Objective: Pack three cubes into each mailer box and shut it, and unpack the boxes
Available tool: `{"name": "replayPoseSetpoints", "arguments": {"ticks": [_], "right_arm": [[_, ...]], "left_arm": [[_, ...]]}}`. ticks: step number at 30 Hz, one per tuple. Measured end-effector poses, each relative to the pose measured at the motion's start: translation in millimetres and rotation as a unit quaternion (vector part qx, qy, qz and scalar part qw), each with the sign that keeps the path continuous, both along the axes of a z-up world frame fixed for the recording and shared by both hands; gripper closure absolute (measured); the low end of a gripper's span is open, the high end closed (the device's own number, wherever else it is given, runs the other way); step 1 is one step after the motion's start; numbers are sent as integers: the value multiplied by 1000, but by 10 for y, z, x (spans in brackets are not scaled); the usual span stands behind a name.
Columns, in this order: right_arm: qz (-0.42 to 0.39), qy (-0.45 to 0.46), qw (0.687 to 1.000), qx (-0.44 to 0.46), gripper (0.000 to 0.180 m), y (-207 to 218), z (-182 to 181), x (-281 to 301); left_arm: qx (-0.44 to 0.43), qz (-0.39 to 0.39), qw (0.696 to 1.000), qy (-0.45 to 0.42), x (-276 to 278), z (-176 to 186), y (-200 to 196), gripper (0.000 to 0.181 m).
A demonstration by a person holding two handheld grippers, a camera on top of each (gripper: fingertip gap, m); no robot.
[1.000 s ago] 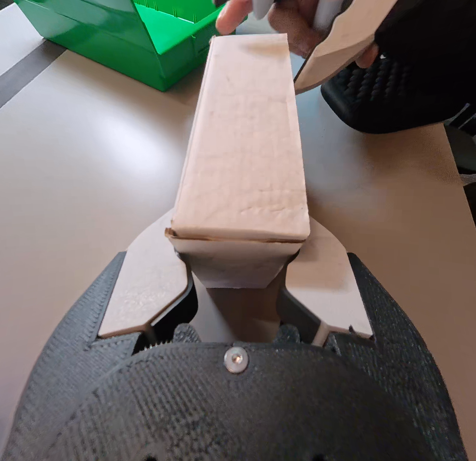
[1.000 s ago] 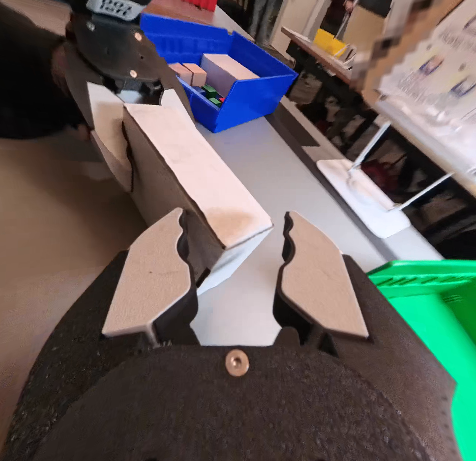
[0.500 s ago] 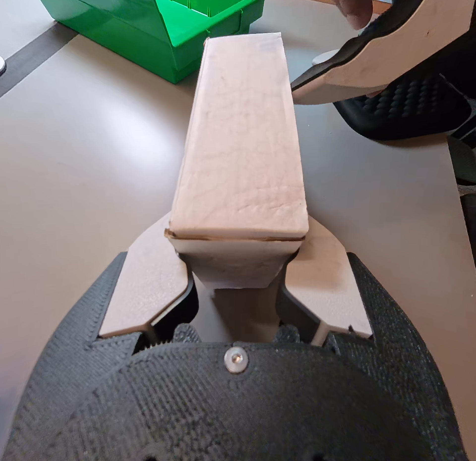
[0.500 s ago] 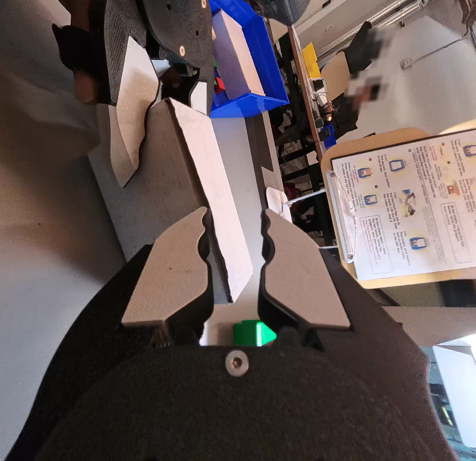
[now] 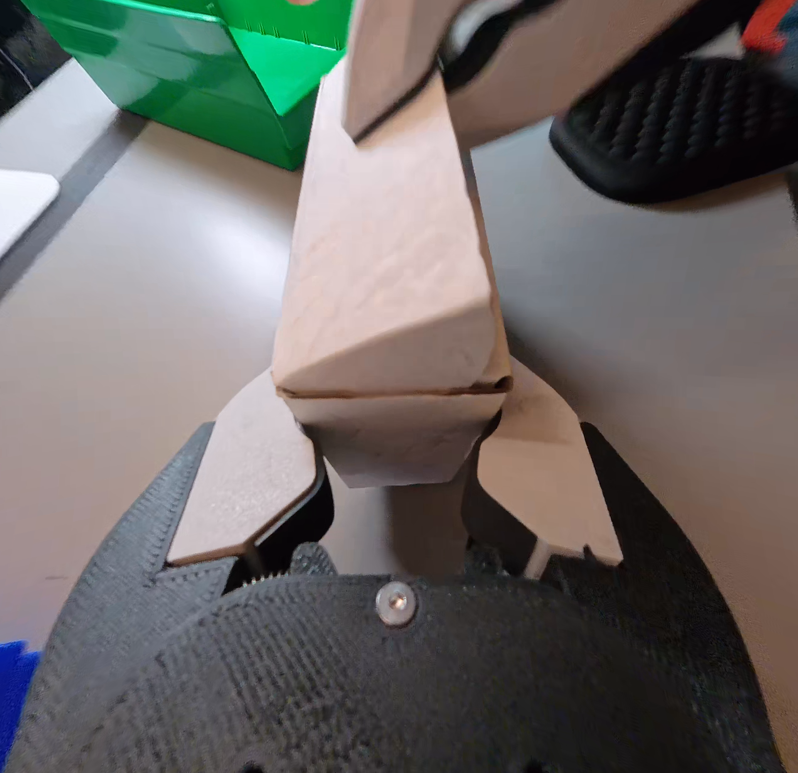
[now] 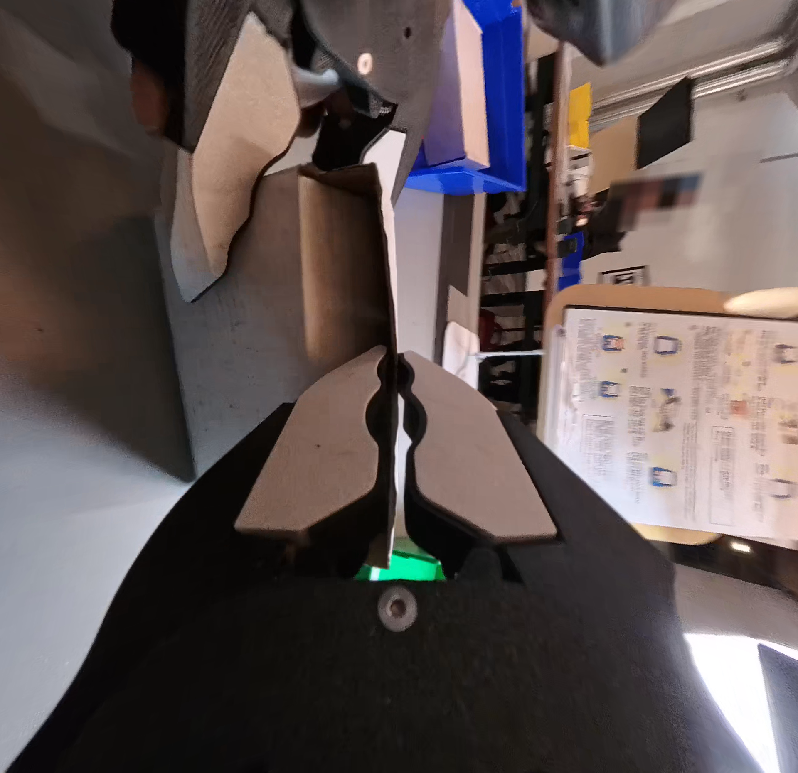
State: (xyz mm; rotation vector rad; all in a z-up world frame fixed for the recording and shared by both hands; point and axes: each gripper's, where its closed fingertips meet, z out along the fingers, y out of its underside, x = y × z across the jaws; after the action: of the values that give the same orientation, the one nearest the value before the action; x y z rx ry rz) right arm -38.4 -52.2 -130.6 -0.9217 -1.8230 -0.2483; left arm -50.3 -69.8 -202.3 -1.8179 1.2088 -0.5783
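Note:
A tan cardboard mailer box (image 5: pixel 388 277) stands lengthwise on the table. My left gripper (image 5: pixel 393 407) is shut on its near end, one finger on each side. My right gripper (image 5: pixel 440 83) comes in from above at the far end. In the right wrist view my right gripper (image 6: pixel 395 359) is turned on its side and shut on the thin edge of the box lid (image 6: pixel 387 277). The brown inner side of the box (image 6: pixel 337 269) shows beside it, and the left gripper (image 6: pixel 302 182) is beyond. No cubes are in view.
A green bin (image 5: pixel 172 62) stands at the far left, close to the box's far end. A blue bin (image 6: pixel 501 105) holds a white box (image 6: pixel 462 96). A white stand base (image 6: pixel 462 351) and an instruction board (image 6: pixel 669 407) are off to the side. There is about 8 cm between the tips of the two grippers.
My right gripper rolled onto its side, moved onto the box's far end and closed from open onto the lid edge. The lid top now shows a crease near my left gripper.

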Motion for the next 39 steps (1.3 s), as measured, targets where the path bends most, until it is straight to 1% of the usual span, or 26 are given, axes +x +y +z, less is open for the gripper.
{"name": "replayPoseSetpoints", "arguments": {"ticks": [3,6,8,10,11,13,14,16,17,19,21,22,23,24,25,26,27,30,34,36,39], "right_arm": [[-1,-17,995,-101,178,-26,67,33],[-1,-44,984,-172,178,-45,129,38],[-10,-63,977,-205,178,-34,156,36],[-32,-62,977,-202,179,62,217,22],[-41,-59,978,-196,179,114,250,24],[-57,-51,976,-206,179,169,293,41],[-65,-46,975,-207,179,191,305,53],[-81,-35,977,-193,179,235,316,82],[-89,-33,979,-182,179,248,309,97],[-94,-31,981,-167,179,223,272,106],[-96,-28,982,-162,179,174,228,83],[-92,-28,981,-168,179,134,197,61],[-94,-31,980,-172,179,112,168,51],[-92,-31,980,-176,179,89,152,37],[-85,-30,978,-190,178,51,140,19],[-84,-28,975,-202,178,28,147,12],[-82,-26,974,-208,178,21,164,10],[-78,-26,970,-230,178,17,230,12],[-80,-15,959,-271,178,86,339,4],[-81,-12,952,-294,178,134,390,0],[-90,-10,942,-323,178,219,427,-3]], "left_arm": [[90,-10,995,37,-26,5,62,106],[156,-12,987,40,-50,52,117,106],[192,9,980,52,-143,57,202,103],[189,32,980,60,-279,27,272,107],[183,38,981,58,-346,18,292,106],[143,39,988,37,-434,17,278,95],[114,30,993,8,-445,54,231,93],[47,7,996,-79,-424,205,94,93],[17,10,992,-128,-418,317,58,96],[-45,27,972,-227,-389,533,28,108],[-106,60,950,-288,-346,601,72,114],[-121,72,944,-300,-317,585,91,115],[-124,85,945,-291,-298,524,114,118],[-119,99,953,-259,-289,412,133,127],[-108,105,964,-221,-283,302,139,122],[-99,105,970,-196,-276,241,128,127],[-90,109,975,-172,-280,183,122,136],[-50,100,992,-63,-290,-88,69,140],[14,84,995,44,-286,-304,15,141],[43,77,994,72,-292,-320,7,142],[63,69,992,89,-312,-314,-5,143]]}}
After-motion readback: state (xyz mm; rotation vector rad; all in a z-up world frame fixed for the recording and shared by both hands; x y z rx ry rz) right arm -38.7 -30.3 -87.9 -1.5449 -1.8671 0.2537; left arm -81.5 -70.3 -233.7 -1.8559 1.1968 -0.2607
